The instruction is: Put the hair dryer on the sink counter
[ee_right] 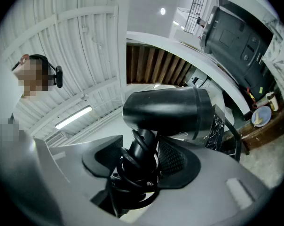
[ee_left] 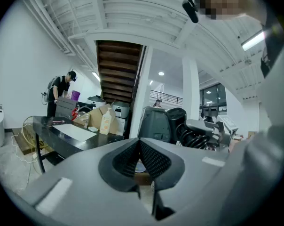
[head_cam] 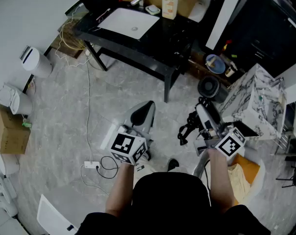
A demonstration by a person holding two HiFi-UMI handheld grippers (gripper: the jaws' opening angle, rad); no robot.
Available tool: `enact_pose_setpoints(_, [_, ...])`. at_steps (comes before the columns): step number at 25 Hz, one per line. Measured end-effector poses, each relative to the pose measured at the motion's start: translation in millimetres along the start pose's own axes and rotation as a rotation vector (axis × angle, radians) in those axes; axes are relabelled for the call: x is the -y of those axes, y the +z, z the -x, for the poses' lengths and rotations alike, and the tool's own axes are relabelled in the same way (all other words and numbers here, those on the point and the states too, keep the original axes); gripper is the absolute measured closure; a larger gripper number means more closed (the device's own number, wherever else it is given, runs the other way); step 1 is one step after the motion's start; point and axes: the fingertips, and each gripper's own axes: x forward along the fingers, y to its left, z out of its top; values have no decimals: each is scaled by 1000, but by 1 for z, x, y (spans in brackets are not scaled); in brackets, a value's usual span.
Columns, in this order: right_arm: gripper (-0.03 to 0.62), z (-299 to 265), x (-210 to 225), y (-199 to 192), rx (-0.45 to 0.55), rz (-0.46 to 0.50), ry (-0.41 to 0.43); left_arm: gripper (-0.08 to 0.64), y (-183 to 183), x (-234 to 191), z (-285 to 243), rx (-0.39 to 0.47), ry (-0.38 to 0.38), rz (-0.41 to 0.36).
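currently, right gripper (ee_right: 139, 160) pads clamped on the cord-wrapped handle of the hair dryer (ee_right: 166, 111), barrel above the jaws, the whole held in the air; left gripper (ee_left: 139, 157) jaws pressed together on nothing, level beside it. farther out, the black sink counter (head_cam: 153, 53), with its white basin (head_cam: 128, 22) and soap bottle (head_cam: 169, 3), stands well apart across the grey floor (head_cam: 64, 111). judged progress: pick-up done; the carry to the counter, the set-down on its top and the release remain
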Motion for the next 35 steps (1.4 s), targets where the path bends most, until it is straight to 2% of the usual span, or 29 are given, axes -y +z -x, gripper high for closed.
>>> enact_pose_setpoints(5, [345, 65, -45, -3, -14, 5, 16, 563, 0, 61, 51, -7, 20, 4])
enact_pose_setpoints(10, [345, 91, -73, -4, -3, 4, 57, 563, 6, 84, 85, 14, 54, -10])
enact_pose_setpoints(16, [344, 108, -92, -2, 1, 7, 78, 563, 4, 106, 102, 13, 57, -10])
enact_pose_setpoints(28, [344, 132, -91, 8, -59, 4, 102, 563, 4, 145, 101, 19, 73, -24])
enact_pose_setpoints(35, [344, 128, -76, 17, -51, 5, 109, 563, -7, 144, 82, 4, 54, -14])
